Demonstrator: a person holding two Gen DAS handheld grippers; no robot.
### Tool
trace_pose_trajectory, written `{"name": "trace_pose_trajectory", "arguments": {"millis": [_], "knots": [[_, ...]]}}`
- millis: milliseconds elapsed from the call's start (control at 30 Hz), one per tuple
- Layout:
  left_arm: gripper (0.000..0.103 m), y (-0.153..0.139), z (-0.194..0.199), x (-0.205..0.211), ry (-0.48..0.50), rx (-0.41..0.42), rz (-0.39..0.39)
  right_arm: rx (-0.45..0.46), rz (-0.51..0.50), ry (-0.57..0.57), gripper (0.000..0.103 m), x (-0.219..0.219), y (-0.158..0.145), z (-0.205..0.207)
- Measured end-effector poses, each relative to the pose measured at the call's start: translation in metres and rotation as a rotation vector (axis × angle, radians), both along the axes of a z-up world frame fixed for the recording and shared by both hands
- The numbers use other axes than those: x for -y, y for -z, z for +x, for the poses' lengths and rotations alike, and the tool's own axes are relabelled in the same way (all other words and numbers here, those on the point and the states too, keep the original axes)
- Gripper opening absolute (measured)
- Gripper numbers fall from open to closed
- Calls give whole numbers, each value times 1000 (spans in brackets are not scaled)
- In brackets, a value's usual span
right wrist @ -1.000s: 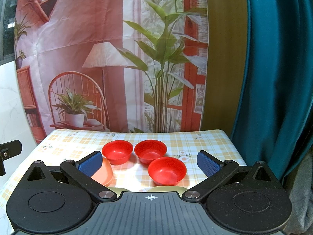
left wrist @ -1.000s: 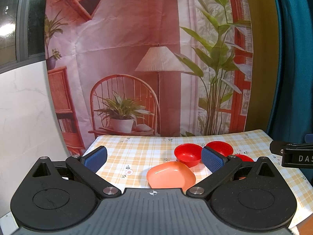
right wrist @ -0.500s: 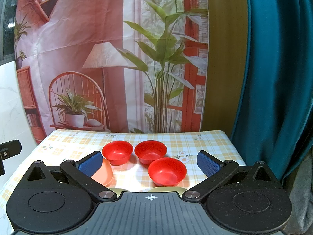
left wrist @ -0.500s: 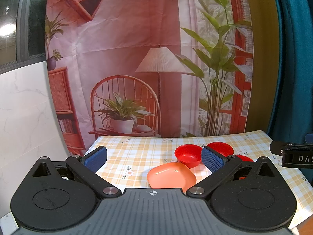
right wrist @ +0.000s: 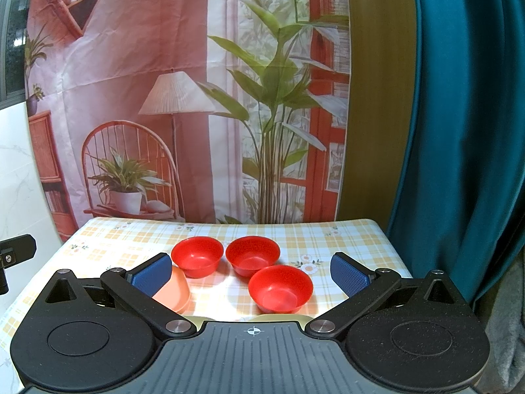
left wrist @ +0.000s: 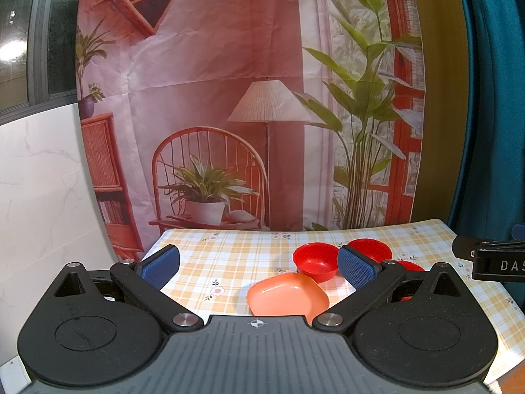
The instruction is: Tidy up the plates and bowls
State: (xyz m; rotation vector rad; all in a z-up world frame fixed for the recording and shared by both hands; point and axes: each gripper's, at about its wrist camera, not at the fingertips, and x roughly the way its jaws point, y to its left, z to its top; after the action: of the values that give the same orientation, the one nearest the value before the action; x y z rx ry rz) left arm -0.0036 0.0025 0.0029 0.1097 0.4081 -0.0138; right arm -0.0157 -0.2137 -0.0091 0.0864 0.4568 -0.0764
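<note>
Three red bowls stand on the checked tablecloth (right wrist: 344,236): a left one (right wrist: 197,256), a far one (right wrist: 252,254) and a near one (right wrist: 280,289). An orange squarish plate (left wrist: 287,295) lies left of them, its edge also in the right wrist view (right wrist: 174,290). A pale green dish rim (right wrist: 279,317) peeks above the right gripper body. My left gripper (left wrist: 259,262) is open and empty, above the table's left half, short of the plate. My right gripper (right wrist: 251,274) is open and empty, facing the bowls.
A printed backdrop (left wrist: 229,98) hangs behind the table. A teal curtain (right wrist: 459,131) hangs at the right. A white marble-look wall (left wrist: 42,180) is on the left. The right gripper's black body (left wrist: 492,261) shows at the left wrist view's right edge.
</note>
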Motion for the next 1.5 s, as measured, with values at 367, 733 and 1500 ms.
{"name": "trace_pose_trajectory", "arguments": {"millis": [367,733,1500], "knots": [[103,-1,0,0,1,0,-1,-1,-1,0,103,-1,0,-1],[103,-1,0,-1,0,1,-1,-1,-1,0,103,-1,0,-1],[103,32,40,-6,-13,-64,10,34,93,-48,103,15,46,42]]}}
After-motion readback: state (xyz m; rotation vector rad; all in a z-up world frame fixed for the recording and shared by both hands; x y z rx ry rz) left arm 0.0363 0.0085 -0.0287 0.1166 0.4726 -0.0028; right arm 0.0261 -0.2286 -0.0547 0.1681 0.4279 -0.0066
